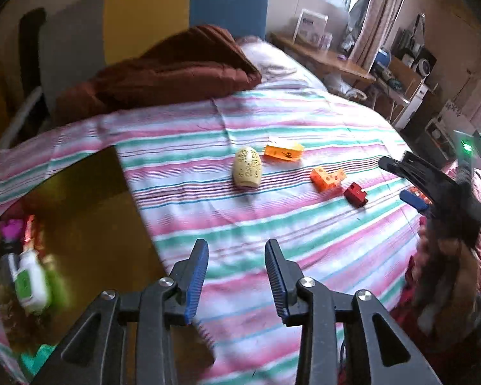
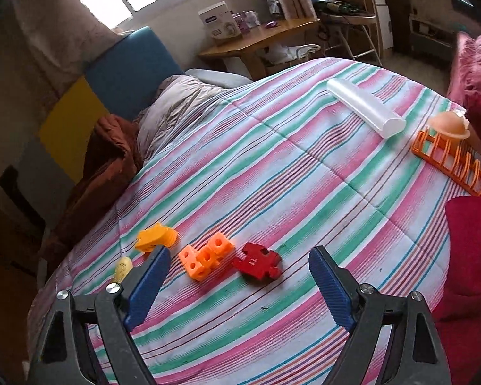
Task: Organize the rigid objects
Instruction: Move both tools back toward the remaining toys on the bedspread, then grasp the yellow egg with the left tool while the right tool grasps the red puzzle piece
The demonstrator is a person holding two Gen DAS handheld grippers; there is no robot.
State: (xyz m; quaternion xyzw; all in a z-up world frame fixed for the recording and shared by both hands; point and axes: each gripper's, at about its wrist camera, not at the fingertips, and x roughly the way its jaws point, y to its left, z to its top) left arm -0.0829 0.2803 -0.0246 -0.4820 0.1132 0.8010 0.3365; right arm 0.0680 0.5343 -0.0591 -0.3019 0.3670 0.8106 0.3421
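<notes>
On the striped bedspread lie a cream egg-shaped object (image 1: 247, 167), an orange-yellow block (image 1: 283, 150), an orange holed brick piece (image 1: 327, 178) and a red puzzle-shaped piece (image 1: 356, 194). My left gripper (image 1: 236, 250) is open and empty, well short of them. My right gripper (image 2: 240, 261) is open and empty, with the red piece (image 2: 256, 261) and the orange holed piece (image 2: 205, 256) just beyond its fingertips. The orange-yellow block (image 2: 156, 239) and the cream object (image 2: 122, 269) lie by its left finger. The right gripper also shows in the left wrist view (image 1: 400, 173).
A brown box (image 1: 89, 218) at the left holds a green-and-white item (image 1: 32, 285) and other things. A clear tube (image 2: 365, 110), an orange rack (image 2: 452, 162) and a peach dome (image 2: 449, 125) lie at the far right. A brown blanket (image 1: 163, 67) and a red cushion (image 2: 471, 256) border the bed.
</notes>
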